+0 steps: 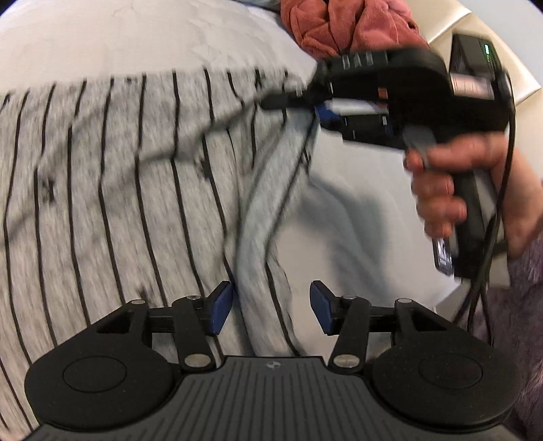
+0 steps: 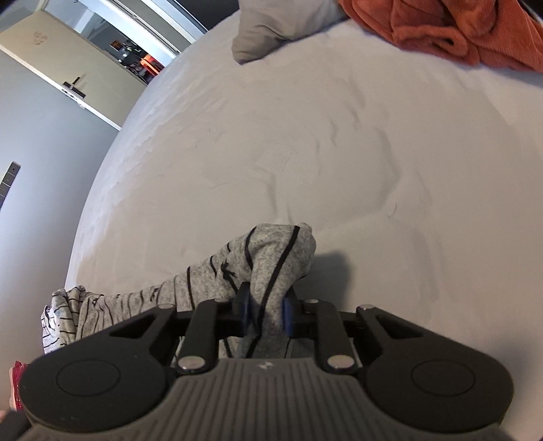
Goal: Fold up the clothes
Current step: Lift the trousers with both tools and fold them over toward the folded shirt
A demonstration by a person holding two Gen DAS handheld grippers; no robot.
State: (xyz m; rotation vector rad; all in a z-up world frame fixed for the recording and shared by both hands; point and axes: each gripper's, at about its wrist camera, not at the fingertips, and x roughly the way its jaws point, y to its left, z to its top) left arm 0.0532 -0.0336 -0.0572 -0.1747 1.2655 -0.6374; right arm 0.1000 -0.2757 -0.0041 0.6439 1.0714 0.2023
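A grey garment with thin black stripes [image 1: 118, 186] lies spread over the white bed [image 1: 101, 34] in the left wrist view. My left gripper [image 1: 271, 305] is open just above it, and a raised fold of the fabric runs between its blue pads without being pinched. My right gripper [image 1: 281, 100], held by a person's hand [image 1: 441, 190], grips the garment's far edge and lifts it. In the right wrist view the right gripper [image 2: 266, 312] is shut on a bunched piece of the striped garment [image 2: 271, 257], which trails down to the left.
A rust-red fleece [image 2: 458, 30] lies crumpled at the far side of the bed [image 2: 271, 135], next to a grey cloth or pillow [image 2: 264, 30]. The same red fleece [image 1: 339, 27] shows at the top of the left wrist view. A door [image 2: 68, 68] stands beyond the bed's left edge.
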